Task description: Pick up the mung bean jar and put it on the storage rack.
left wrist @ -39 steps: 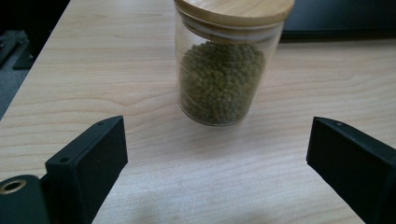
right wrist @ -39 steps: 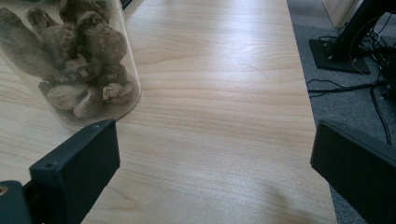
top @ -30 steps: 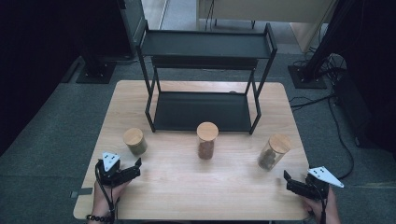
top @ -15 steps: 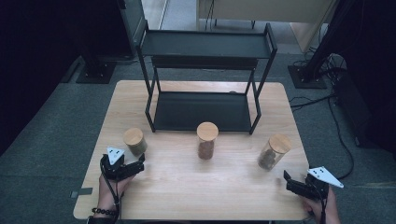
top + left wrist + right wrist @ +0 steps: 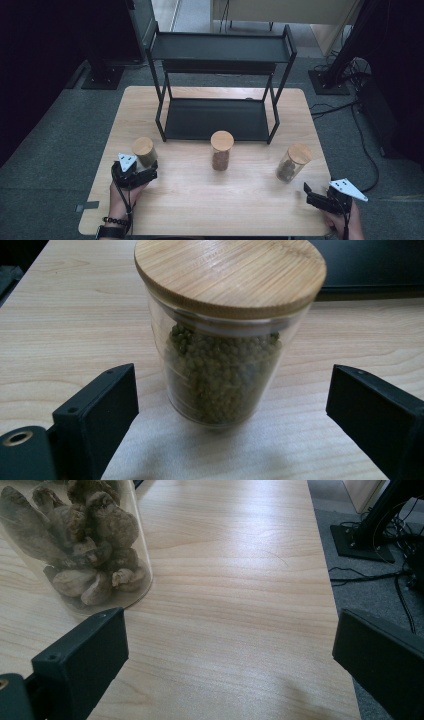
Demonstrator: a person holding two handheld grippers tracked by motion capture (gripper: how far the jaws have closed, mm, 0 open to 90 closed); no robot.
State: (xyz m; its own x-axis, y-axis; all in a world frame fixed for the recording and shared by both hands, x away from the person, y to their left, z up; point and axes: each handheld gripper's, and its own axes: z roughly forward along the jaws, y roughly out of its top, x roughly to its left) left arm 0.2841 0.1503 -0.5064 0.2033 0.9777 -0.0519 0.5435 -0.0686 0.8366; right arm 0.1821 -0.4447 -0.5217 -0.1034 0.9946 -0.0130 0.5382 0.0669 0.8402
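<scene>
Left gripper (image 5: 142, 176), jaws spread wide, sits at the 7 o'clock corner of the surface (image 5: 200, 200); the green jar (image 5: 225, 340) stands upright ahead of the jaws, neither touching the glass, with bare wood on both flanks. Right gripper (image 5: 320, 195), jaws likewise spread and empty, hangs by the 5 o'clock edge; the right jar (image 5: 292, 162) lies near, at its 11 o'clock. The middle jar (image 5: 221, 150) stands well apart from both, before the rack (image 5: 220, 50) at 12 o'clock.
</scene>
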